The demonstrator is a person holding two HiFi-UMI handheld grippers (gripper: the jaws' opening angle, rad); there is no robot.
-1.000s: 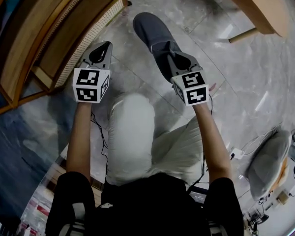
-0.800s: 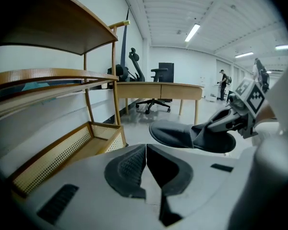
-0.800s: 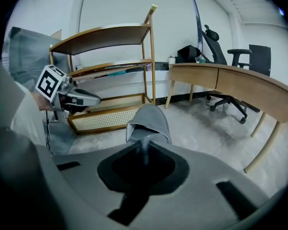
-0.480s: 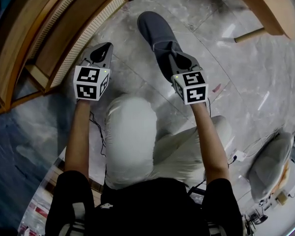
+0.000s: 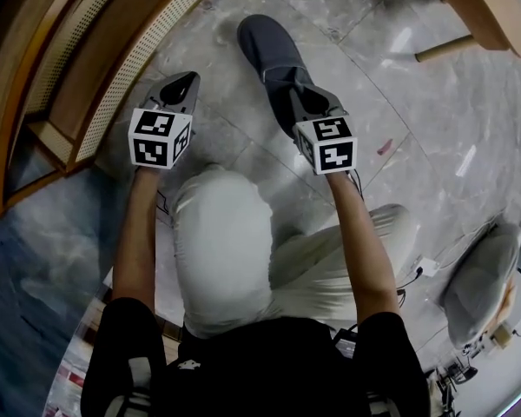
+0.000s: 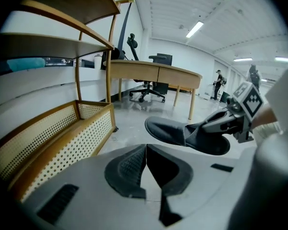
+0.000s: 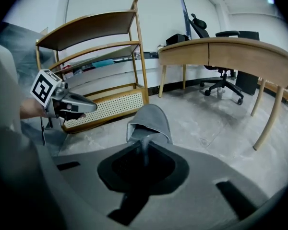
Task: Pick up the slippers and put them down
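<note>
Marble floor point(image 7: 206, 123), grey slipper point(image 7: 151, 121) in right tool point(image 7: 144, 152)

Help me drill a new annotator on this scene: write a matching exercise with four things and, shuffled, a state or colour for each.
1. left gripper
2. right gripper
3. slipper
4. shelf unit

A. grey fabric
B. jaws together, nothing between them
C. wood with perforated panels
D. jaws shut on the slipper

Pairs: 1-B, 2-D, 3-A, 4-C
</note>
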